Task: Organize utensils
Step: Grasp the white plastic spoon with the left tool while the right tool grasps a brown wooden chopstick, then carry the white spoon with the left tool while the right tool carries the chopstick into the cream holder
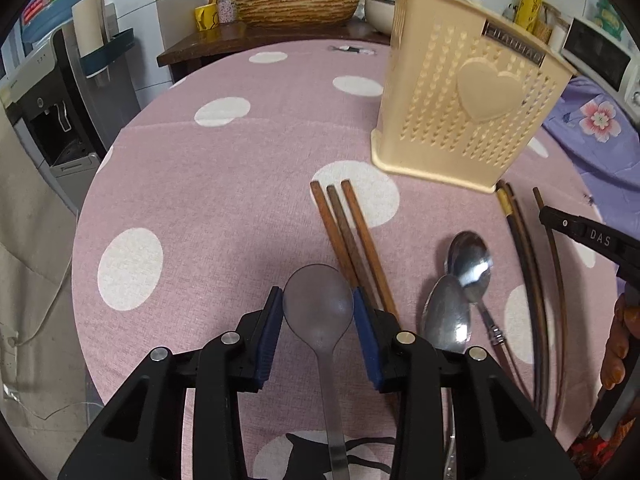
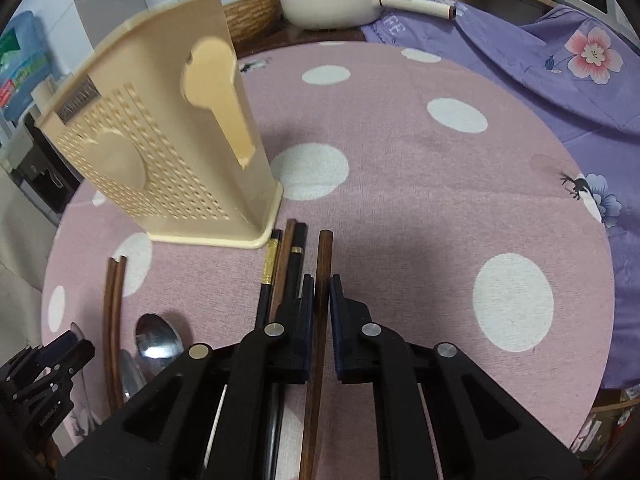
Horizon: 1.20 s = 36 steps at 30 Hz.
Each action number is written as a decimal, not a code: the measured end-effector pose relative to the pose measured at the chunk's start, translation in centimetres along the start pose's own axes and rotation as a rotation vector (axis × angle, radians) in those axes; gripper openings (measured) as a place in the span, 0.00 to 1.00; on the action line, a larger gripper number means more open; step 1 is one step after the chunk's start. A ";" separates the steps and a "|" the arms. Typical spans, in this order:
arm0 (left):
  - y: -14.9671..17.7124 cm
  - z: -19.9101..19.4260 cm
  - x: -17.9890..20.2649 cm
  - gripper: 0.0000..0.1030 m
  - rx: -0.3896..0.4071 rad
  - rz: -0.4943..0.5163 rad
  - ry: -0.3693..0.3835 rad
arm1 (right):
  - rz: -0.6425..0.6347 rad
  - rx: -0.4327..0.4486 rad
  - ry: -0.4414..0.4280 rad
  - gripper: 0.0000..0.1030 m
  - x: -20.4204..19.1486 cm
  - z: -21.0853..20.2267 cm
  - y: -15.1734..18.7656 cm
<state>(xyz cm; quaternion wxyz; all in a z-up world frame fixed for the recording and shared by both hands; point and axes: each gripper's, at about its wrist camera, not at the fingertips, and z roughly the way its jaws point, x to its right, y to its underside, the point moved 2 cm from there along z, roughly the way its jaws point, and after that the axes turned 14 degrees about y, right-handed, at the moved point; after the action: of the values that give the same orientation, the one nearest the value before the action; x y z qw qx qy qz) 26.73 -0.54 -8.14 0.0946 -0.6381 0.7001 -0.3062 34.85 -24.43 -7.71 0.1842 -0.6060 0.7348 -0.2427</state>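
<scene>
A beige plastic utensil holder (image 1: 468, 120) stands upright on the pink polka-dot table; it also shows in the right wrist view (image 2: 160, 152). My left gripper (image 1: 318, 304) is open, its blue pads on either side of the bowl of a grey spoon (image 1: 318, 300) lying on the cloth. Three brown chopsticks (image 1: 352, 236) lie just right of it, then two shiny metal spoons (image 1: 460, 280) and dark chopsticks (image 1: 524, 264). My right gripper (image 2: 321, 292) is shut on a brown chopstick (image 2: 322, 264). Black gold-banded chopsticks (image 2: 280, 268) lie beside it.
The round table (image 1: 180, 184) has a purple floral cloth (image 2: 560, 72) beyond its right edge. A wicker basin (image 1: 296, 4), a white pan (image 2: 332, 4) and yellow containers (image 1: 206, 16) sit behind. A water dispenser (image 1: 44, 104) stands at the left.
</scene>
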 end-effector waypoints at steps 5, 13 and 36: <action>-1.0 -3.0 0.5 0.34 0.070 0.019 0.036 | 0.028 0.085 -0.075 0.08 1.4 -4.1 -0.6; -1.7 -7.9 1.4 0.34 0.178 0.055 0.074 | 0.031 0.229 -0.172 0.07 3.2 -11.9 -0.4; -2.6 -12.2 2.8 0.34 0.257 0.108 0.087 | -0.040 0.394 -0.229 0.07 3.8 -20.9 0.6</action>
<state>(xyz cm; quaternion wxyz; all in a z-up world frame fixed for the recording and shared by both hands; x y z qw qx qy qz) 22.04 0.58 3.65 0.1614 -0.5681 0.6918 -0.4155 21.82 -25.28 9.01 0.3762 -0.5965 0.6353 -0.3147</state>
